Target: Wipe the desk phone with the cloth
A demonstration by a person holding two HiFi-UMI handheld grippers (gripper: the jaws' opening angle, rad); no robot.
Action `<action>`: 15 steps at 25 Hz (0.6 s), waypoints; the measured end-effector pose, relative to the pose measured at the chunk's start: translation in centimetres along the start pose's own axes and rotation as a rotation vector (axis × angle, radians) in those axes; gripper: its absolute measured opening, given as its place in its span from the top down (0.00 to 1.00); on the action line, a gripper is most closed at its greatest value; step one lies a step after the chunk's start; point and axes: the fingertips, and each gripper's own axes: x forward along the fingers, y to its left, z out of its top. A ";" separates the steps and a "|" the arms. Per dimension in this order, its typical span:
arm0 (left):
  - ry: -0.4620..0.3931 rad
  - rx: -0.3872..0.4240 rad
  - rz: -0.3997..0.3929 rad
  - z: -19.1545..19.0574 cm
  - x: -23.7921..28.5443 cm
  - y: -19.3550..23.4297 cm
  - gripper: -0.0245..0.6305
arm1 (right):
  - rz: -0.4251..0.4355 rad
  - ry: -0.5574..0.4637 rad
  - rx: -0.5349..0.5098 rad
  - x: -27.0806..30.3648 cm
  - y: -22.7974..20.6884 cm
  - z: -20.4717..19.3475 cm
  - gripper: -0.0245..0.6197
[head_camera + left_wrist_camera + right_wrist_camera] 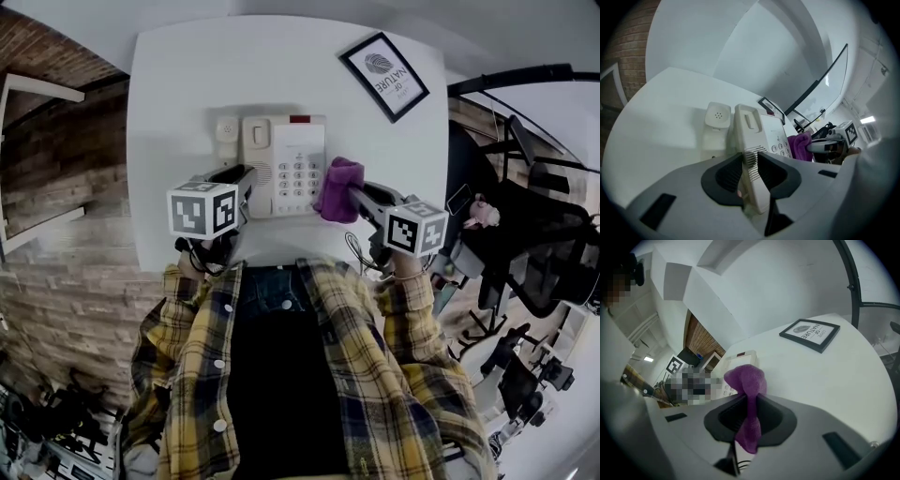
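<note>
The left tool [750, 158], smooth grey plastic with dark pads, is clamped on the near left edge of the cream plastic desk phone [298, 159]. Its pads press on either side of the slatted speaker grille. The right tool [750, 401], built the same, is closed tight on a fuzzy purple cloth [746, 379]. A rounded bunch of the cloth bulges beyond the pads and a limp tail hangs behind them. In the head view that bunch rests against the phone's right side, beside the keypad of small pale buttons. The phone's boxy handset [226, 131] lies off its cradle, just left of the body, on the matte white square surface [187, 75]. A black-framed print [384, 75] lies flat near the far right corner. Both tools reach forward from yellow plaid flannel sleeves [403, 291], angled inward, meeting the phone from its left and right.
</note>
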 end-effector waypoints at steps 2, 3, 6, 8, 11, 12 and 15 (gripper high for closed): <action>-0.023 0.019 -0.006 0.4 -0.3 -0.2 0.81 | 0.009 -0.027 -0.017 -0.6 0.5 0.9 0.87; -0.044 0.023 -0.014 0.7 -0.7 -0.4 0.83 | 0.013 -0.043 -0.028 -0.9 0.9 1.4 0.87; -0.117 0.052 -0.035 1.8 -2.1 -1.5 0.85 | 0.024 -0.100 -0.078 -2.2 2.4 3.4 0.87; -0.158 0.092 -0.047 2.5 -3.4 -2.6 0.86 | 0.038 -0.149 -0.126 -3.2 4.0 5.1 0.87; -0.227 0.142 -0.067 4.2 -5.2 -4.2 0.87 | 0.068 -0.233 -0.212 -4.3 6.6 8.0 0.87; -0.252 0.152 -0.075 4.9 -5.8 -4.7 0.88 | 0.077 -0.265 -0.239 -4.6 7.4 9.0 0.87; -0.345 0.182 -0.103 7.4 -8.3 -6.7 0.89 | 0.102 -0.389 -0.317 -5.8 10.3 12.0 0.87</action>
